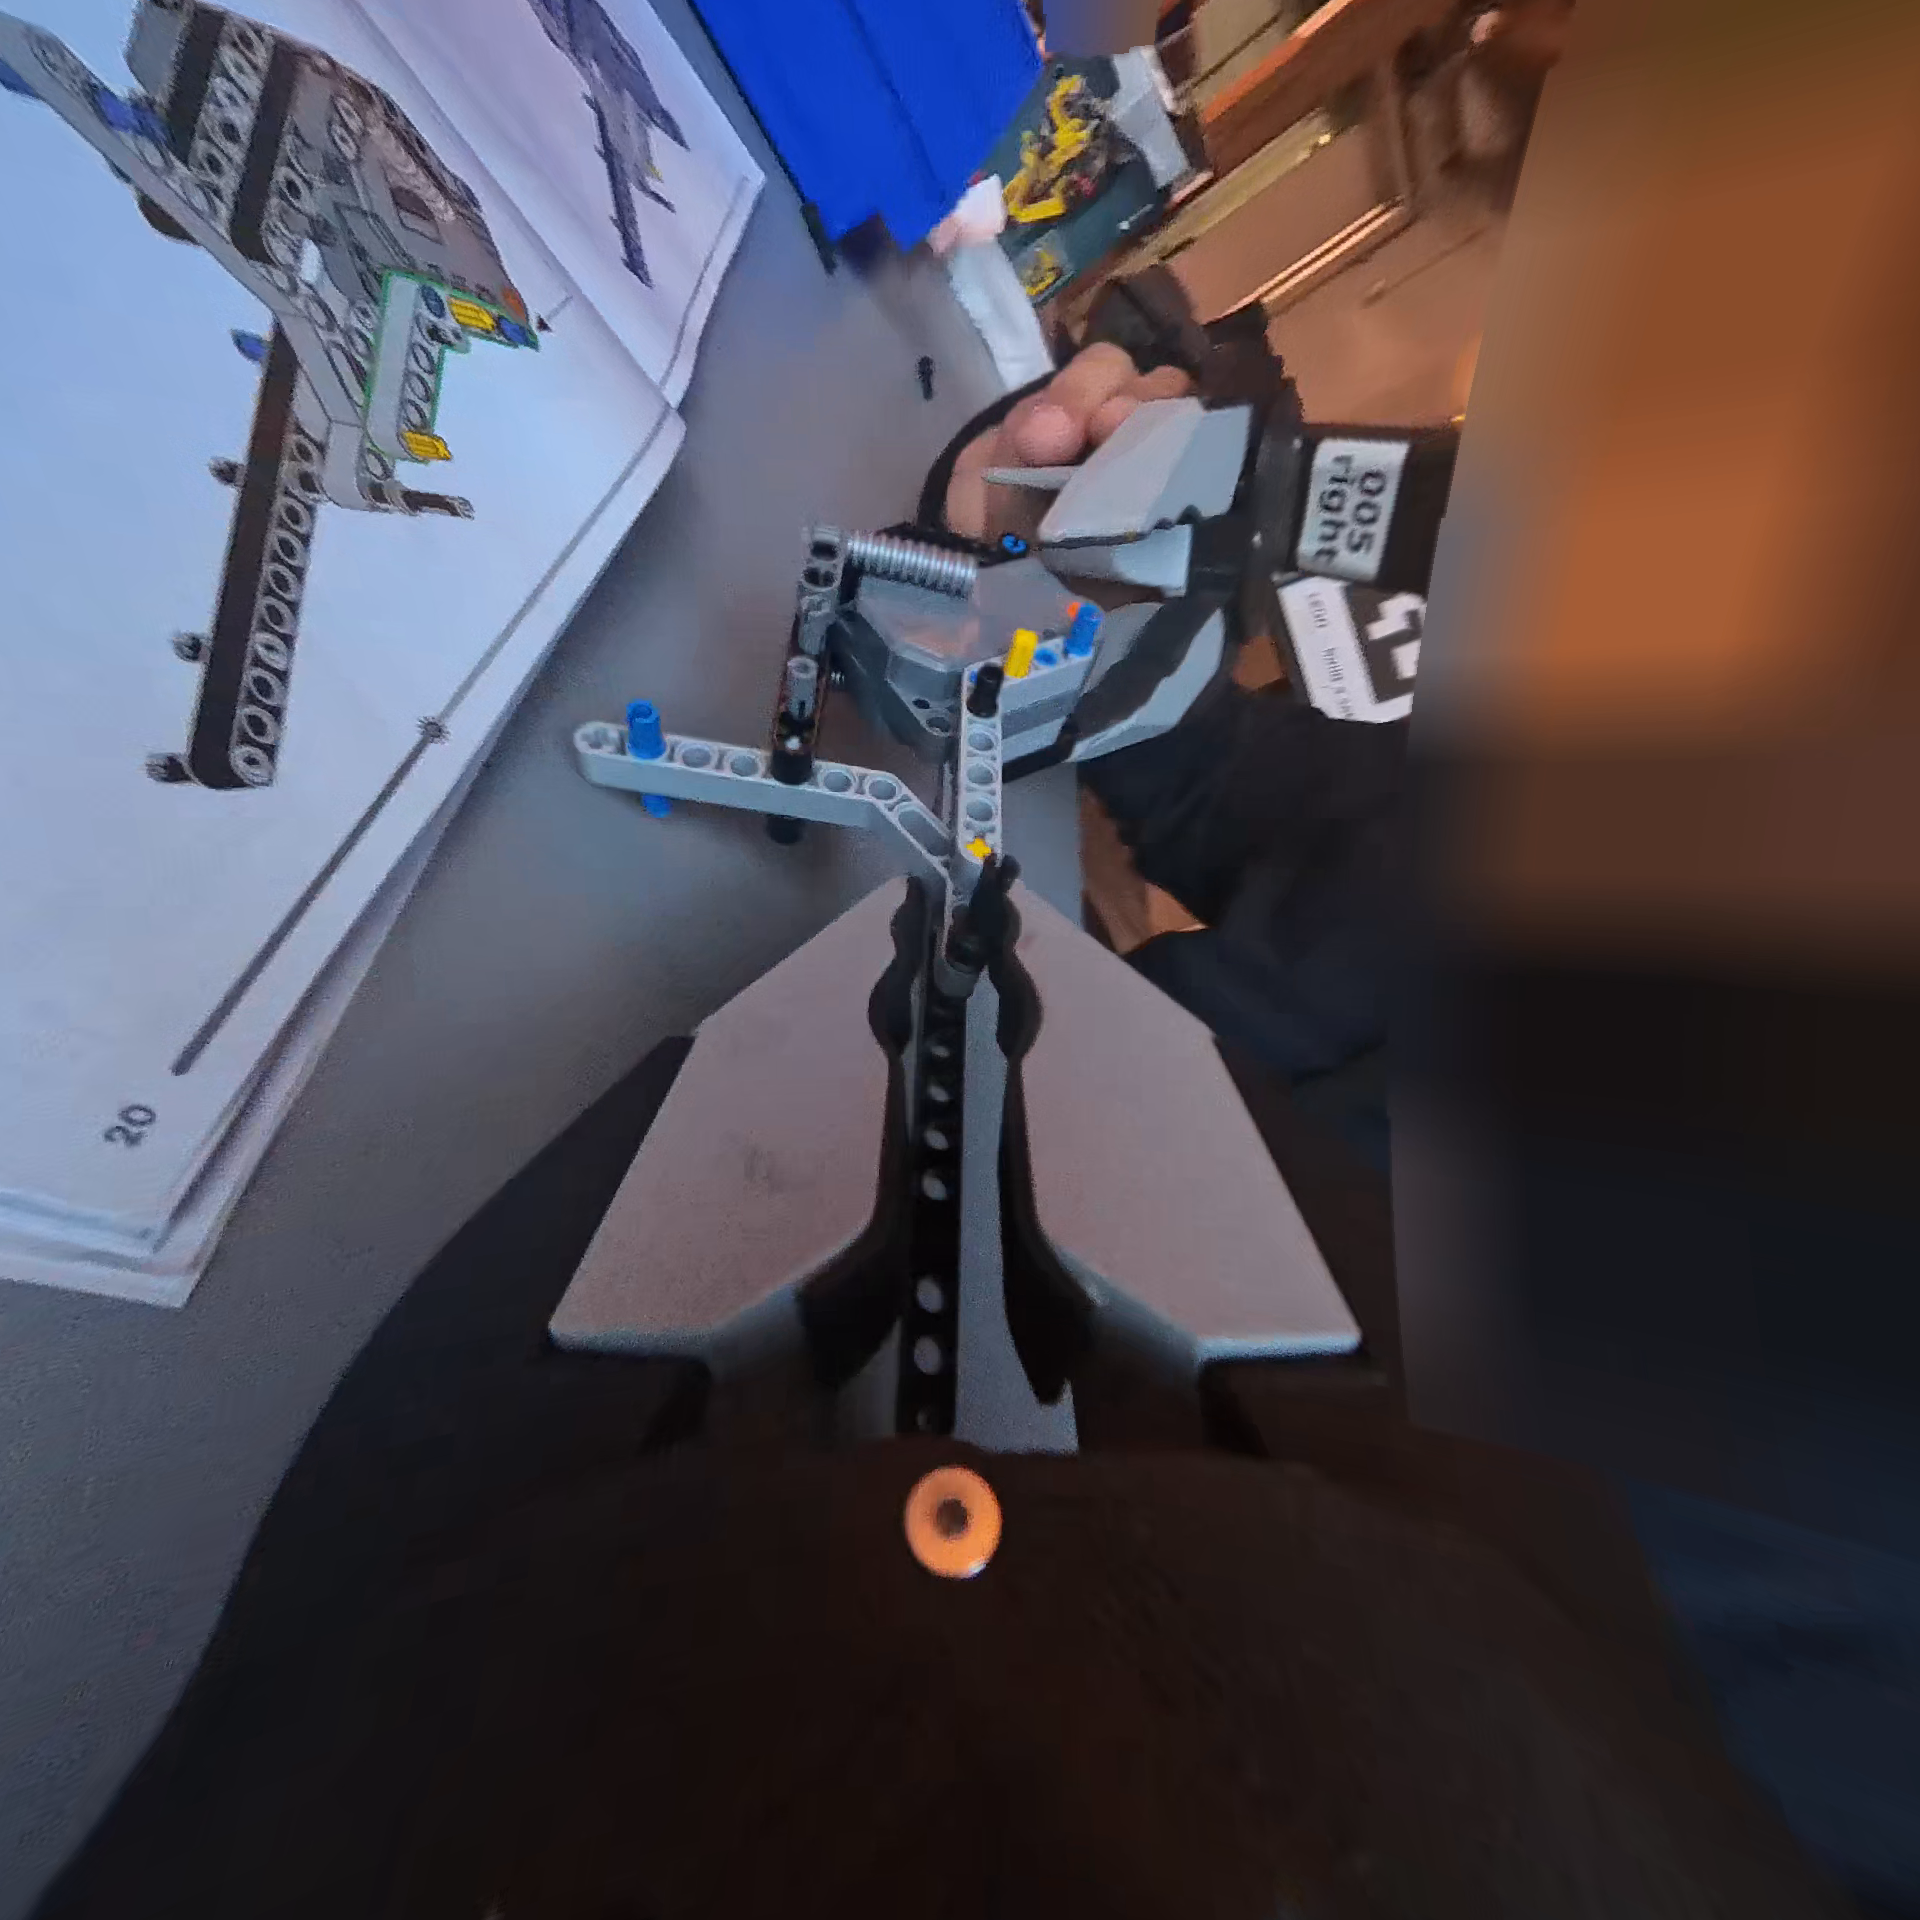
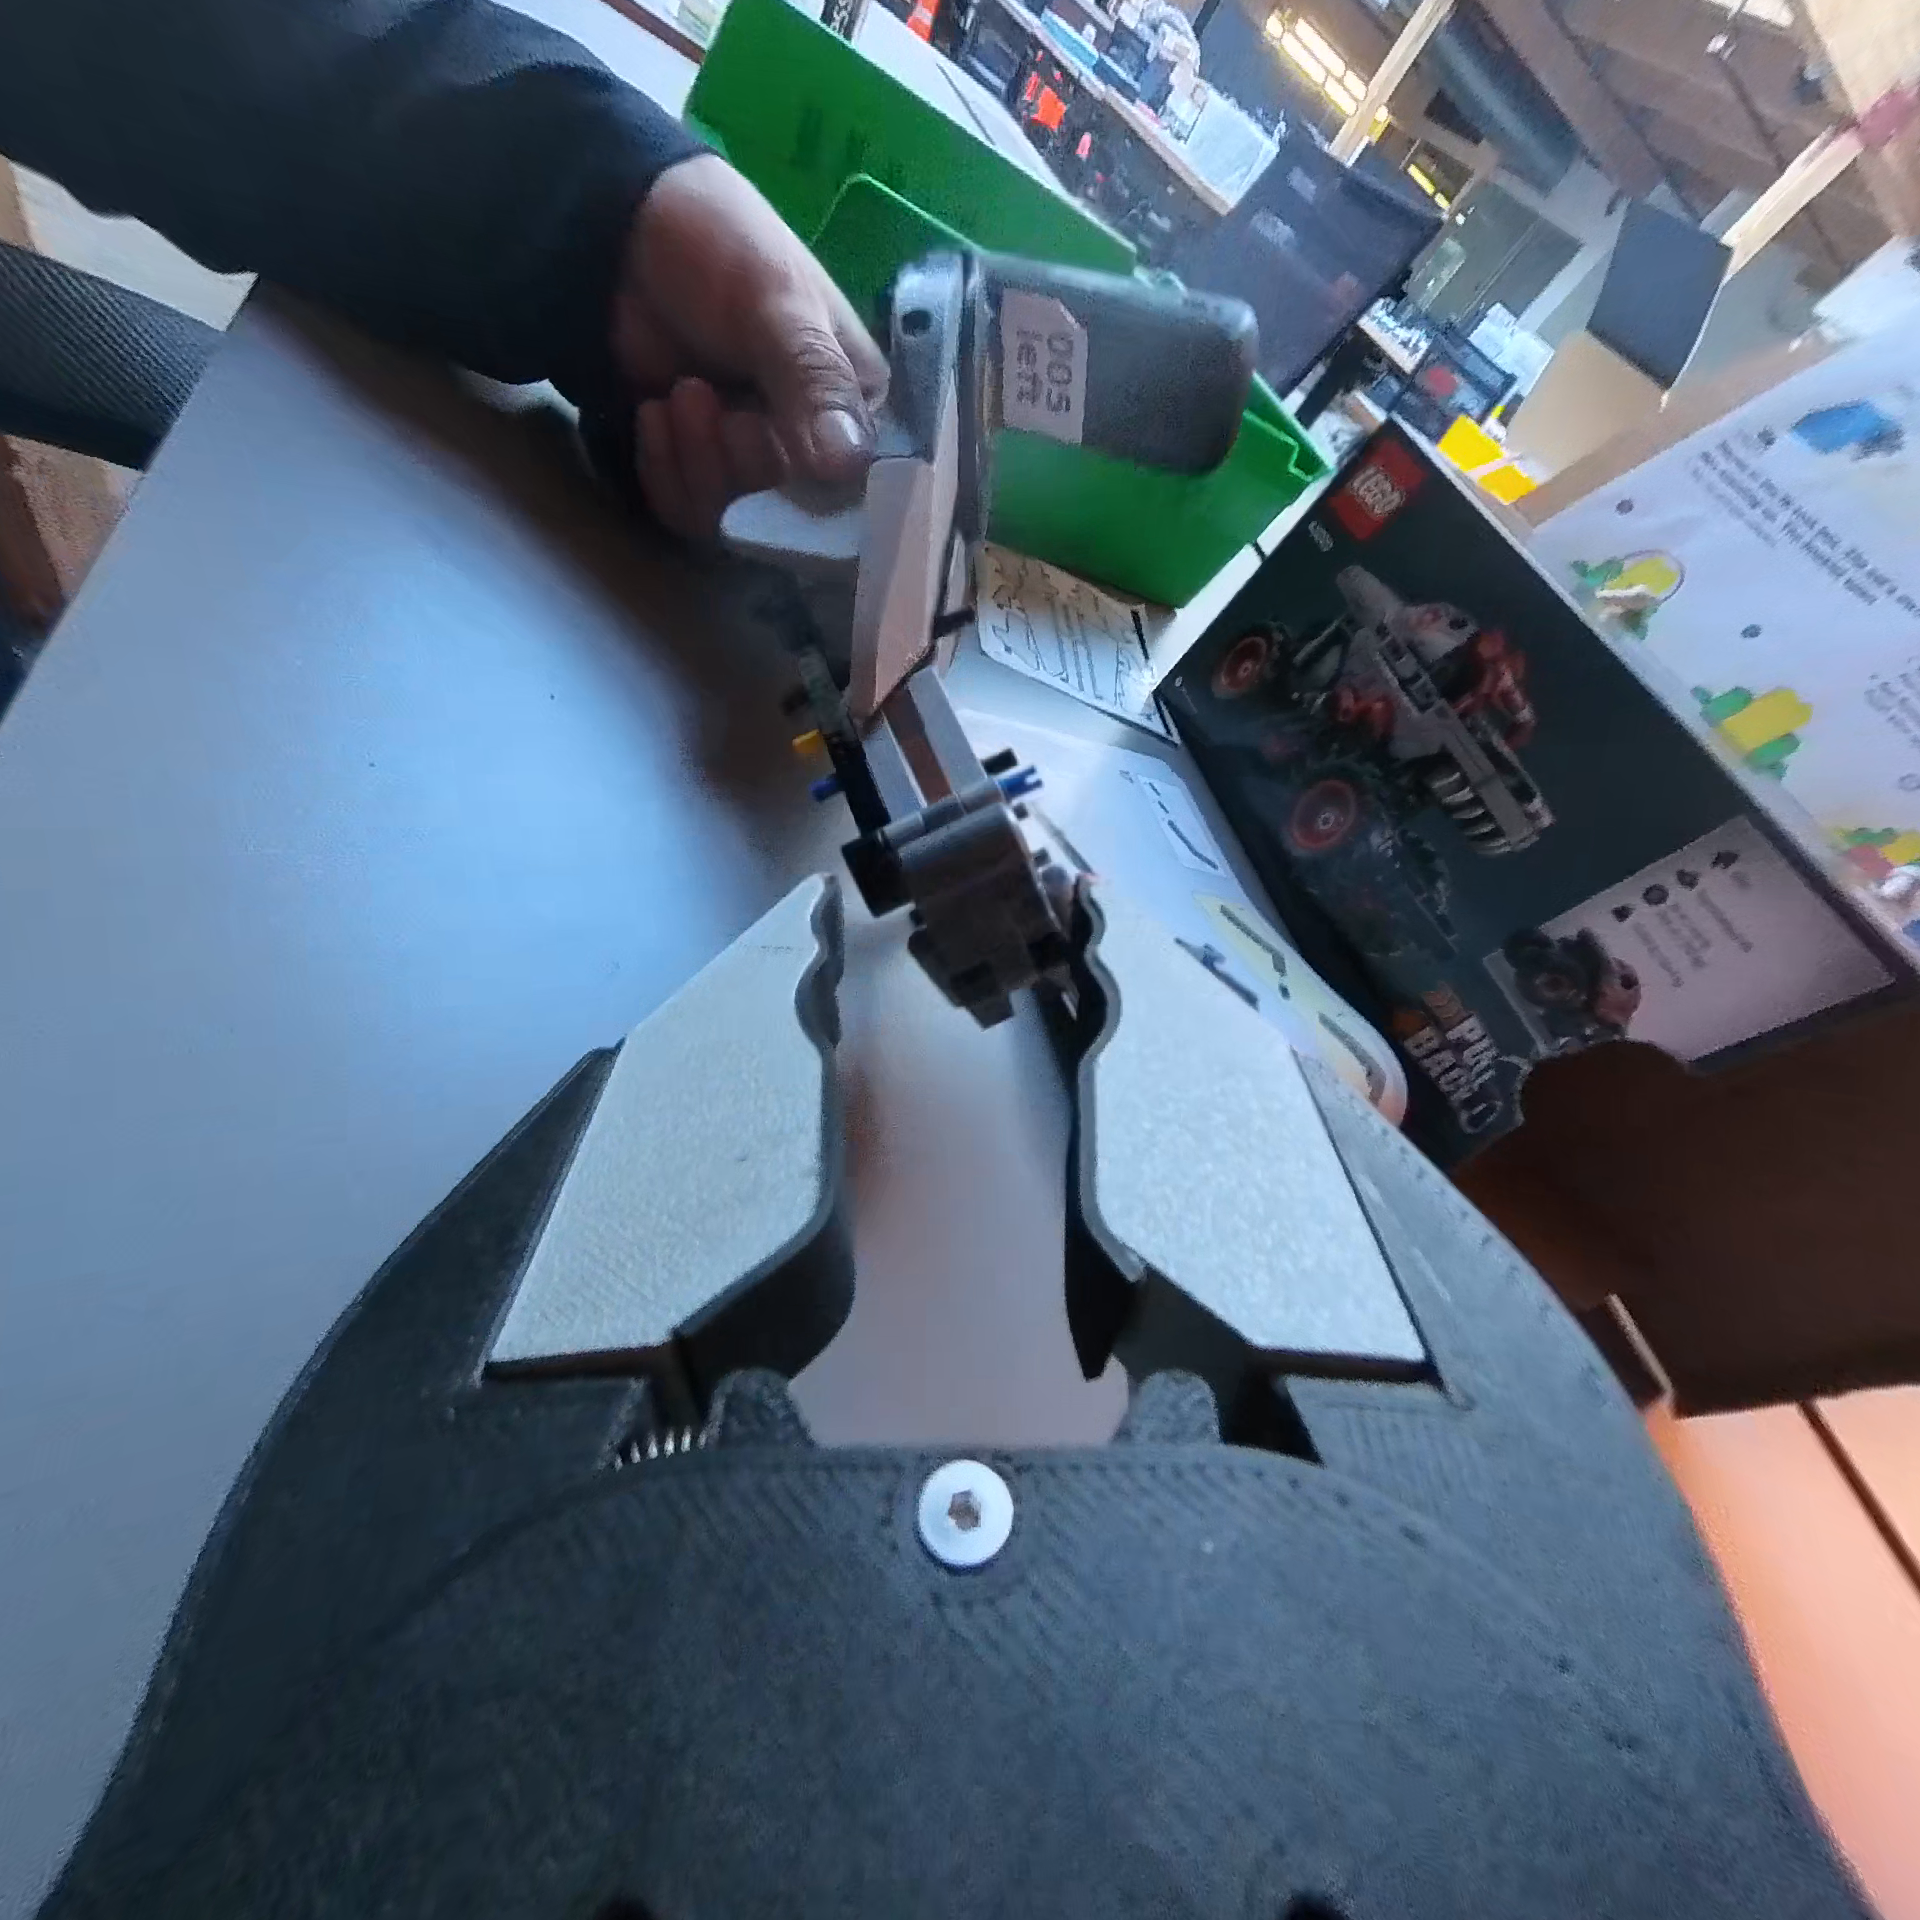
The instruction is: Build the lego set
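The part-built lego assembly (image 1: 894, 707) has grey beams, a metal spring, and blue and yellow pins. My left gripper (image 1: 961, 904) is shut on its long black and grey beam (image 1: 935, 1143) and holds it out ahead over the grey table (image 1: 540, 987). My right gripper (image 2: 956, 935) is open. Its jaws stand on either side of the assembly's grey block end (image 2: 977, 894), and the right finger (image 2: 1091, 956) touches it. The right gripper also shows in the left wrist view (image 1: 1049, 603), and the left gripper shows in the right wrist view (image 2: 862, 717).
The open instruction booklet (image 1: 312, 582) lies at the left. A small black pin (image 1: 925, 374) lies loose on the table. The dark lego box (image 2: 1455, 790) stands at the right, with a green bin (image 2: 1091, 499) and a sticker sheet (image 2: 1060, 644) behind. A blue bin (image 1: 883, 104) stands farther back.
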`<control>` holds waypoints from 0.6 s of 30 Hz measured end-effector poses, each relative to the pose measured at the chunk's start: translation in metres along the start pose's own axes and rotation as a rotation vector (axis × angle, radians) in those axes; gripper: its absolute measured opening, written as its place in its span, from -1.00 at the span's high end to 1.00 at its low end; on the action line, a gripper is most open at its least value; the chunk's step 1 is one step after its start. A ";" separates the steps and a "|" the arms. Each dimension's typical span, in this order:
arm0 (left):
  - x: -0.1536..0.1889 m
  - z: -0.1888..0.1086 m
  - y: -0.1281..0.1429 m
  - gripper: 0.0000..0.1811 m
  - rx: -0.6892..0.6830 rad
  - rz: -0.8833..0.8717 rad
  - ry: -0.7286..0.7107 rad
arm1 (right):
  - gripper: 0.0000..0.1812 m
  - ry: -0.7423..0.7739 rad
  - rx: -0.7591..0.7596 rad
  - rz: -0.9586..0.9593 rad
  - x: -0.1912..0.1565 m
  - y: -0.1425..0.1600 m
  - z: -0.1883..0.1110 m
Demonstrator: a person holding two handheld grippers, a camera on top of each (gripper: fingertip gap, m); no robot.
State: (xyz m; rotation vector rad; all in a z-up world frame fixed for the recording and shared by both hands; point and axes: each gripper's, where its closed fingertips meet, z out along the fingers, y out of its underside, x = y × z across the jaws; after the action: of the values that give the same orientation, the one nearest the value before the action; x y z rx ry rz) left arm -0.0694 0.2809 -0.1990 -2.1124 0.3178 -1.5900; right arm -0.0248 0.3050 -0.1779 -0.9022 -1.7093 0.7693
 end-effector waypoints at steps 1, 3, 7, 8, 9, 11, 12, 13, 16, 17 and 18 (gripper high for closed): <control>0.001 0.001 0.000 0.90 0.002 -0.024 0.018 | 0.53 0.007 0.002 -0.022 -0.002 -0.003 0.001; 0.002 0.003 -0.002 0.90 0.019 -0.069 0.046 | 0.48 0.032 -0.008 -0.083 -0.006 -0.007 0.003; 0.011 0.009 0.003 0.90 -0.008 -0.093 0.118 | 0.53 0.107 -0.040 -0.233 -0.006 -0.009 0.004; 0.014 0.011 0.005 0.90 -0.021 -0.095 0.131 | 0.57 0.113 -0.049 -0.249 -0.006 -0.008 0.004; 0.015 0.012 0.007 0.90 -0.032 -0.096 0.139 | 0.57 0.113 -0.054 -0.260 -0.007 -0.008 0.003; 0.014 0.013 0.007 0.90 -0.027 -0.099 0.132 | 0.57 0.119 -0.070 -0.264 -0.007 -0.004 0.003; 0.013 0.012 0.006 0.89 -0.024 -0.102 0.134 | 0.57 0.118 -0.075 -0.260 -0.006 -0.003 0.003; 0.014 0.012 0.006 0.88 -0.020 -0.102 0.140 | 0.58 0.119 -0.079 -0.250 -0.005 -0.002 0.003; 0.020 0.010 0.002 0.83 -0.005 -0.081 0.175 | 0.58 0.124 -0.097 -0.205 0.000 0.003 0.003; 0.019 0.010 0.002 0.82 -0.003 -0.073 0.169 | 0.58 0.119 -0.096 -0.193 0.001 0.004 0.003; 0.017 0.010 0.001 0.81 0.000 -0.063 0.148 | 0.58 0.117 -0.095 -0.182 0.002 0.005 0.002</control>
State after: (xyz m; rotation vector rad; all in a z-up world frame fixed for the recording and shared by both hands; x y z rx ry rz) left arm -0.0547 0.2748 -0.1874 -2.0272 0.3025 -1.7880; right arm -0.0263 0.3087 -0.1818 -0.8259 -1.7084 0.5085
